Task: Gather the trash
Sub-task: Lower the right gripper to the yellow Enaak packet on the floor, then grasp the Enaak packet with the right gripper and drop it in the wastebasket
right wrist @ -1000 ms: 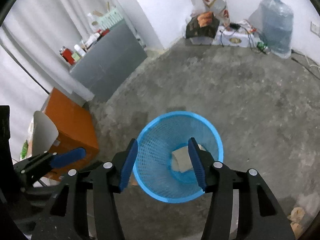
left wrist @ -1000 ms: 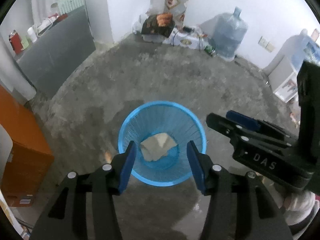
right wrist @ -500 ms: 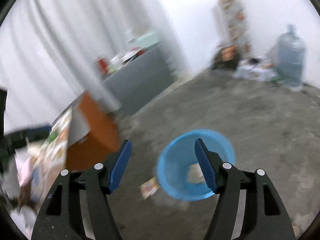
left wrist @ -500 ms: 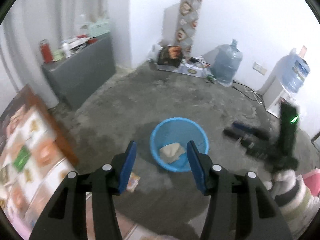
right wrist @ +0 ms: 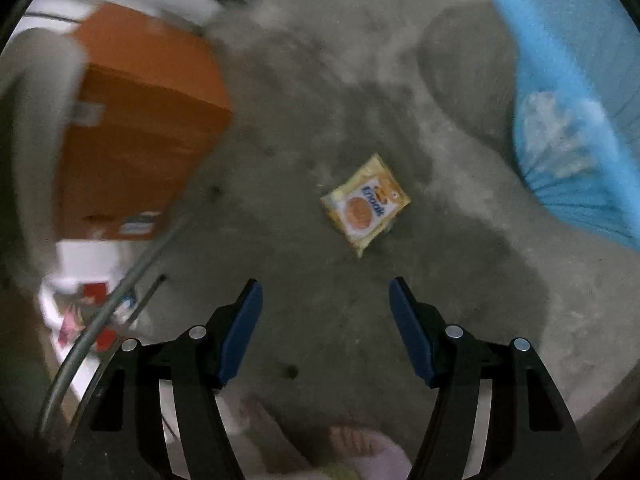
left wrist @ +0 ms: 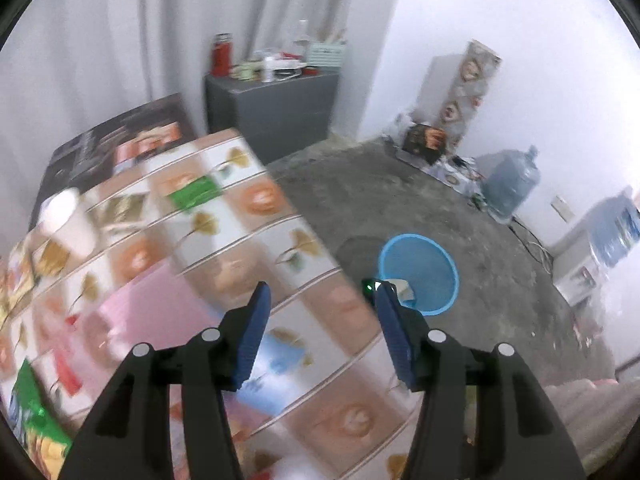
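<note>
Bare concrete floor (right wrist: pixel 320 80) fills the right view, the blue bin (right wrist: pixel 580 128) at its right edge with crumpled paper inside. Left tool (left wrist: pixel 320 332) hangs spread and empty over the patterned counter (left wrist: pixel 240 240). Right tool (right wrist: pixel 326 328) is spread wide, empty, above a yellow snack wrapper (right wrist: pixel 366 204) lying flat near the bin. The risk: that thin, flat wrapper could slide away under closing fingers.

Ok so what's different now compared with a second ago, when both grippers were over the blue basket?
Both grippers pulled away from the blue mesh plastic basket. The left gripper rose and swung left over a patterned tabletop; the right gripper dropped to point at a yellow snack wrapper lying on the concrete floor. Nothing was grasped; both sets of fingers remain open. The crumpled paper stays in the basket.
</note>
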### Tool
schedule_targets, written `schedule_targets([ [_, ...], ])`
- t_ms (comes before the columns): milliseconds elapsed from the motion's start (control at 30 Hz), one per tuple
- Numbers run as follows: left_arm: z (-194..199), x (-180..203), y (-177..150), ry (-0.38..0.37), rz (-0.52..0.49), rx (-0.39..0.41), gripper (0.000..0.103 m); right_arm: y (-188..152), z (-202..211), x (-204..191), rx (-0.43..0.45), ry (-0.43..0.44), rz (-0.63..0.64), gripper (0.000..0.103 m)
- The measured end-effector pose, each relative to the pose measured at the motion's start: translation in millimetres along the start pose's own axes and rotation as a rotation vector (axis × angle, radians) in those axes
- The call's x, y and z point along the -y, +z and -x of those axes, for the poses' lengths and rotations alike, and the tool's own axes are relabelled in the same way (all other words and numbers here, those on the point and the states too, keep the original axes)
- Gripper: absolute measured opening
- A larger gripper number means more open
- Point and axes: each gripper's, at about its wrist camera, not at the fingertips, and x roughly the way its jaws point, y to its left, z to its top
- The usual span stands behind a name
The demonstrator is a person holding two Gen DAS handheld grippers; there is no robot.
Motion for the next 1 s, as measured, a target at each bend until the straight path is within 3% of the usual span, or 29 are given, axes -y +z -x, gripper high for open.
schedule_targets([
  [67,7.7,-15.1,-6.9,0.024,0.022,-0.004,0.053,21.5,-37.3,-5.3,0.001,-0.063,0.044,0.063],
  [267,18.7,-48.0,-19.7,0.070,0.066,-0.010,0.054,46.4,-102.2,12.7,-0.029,-0.197,0.014,0.064],
  [433,14.9,-62.1,-26.1,0.083,0.076,-0.019,0.054,54.2,-134.7,20.5,-0.049,-0.284,0.055,0.064],
  [567,9.7,-68.0,-28.6,0.076,0.090,-0.031,0.054,52.6,-147.4,22.2,-0.038,-0.280,0.096,0.068],
  [633,9.2,-68.8,-28.7,0.081,0.089,-0.029,0.054,47.8,-153.3,15.3,-0.039,-0.341,0.164,0.067],
  [733,9.5,-71.6,-30.7,0.092,0.089,-0.026,0.054,36.1,-158.7,6.5,-0.045,-0.384,0.268,0.056],
  [900,12.0,-76.7,-33.2,0.102,0.104,-0.018,0.054,16.8,-157.3,12.5,-0.018,-0.457,0.338,0.022],
  [1000,14.2,-73.8,-33.9,0.104,0.113,-0.017,0.054,7.7,-154.6,22.1,-0.007,-0.454,0.338,0.018],
])
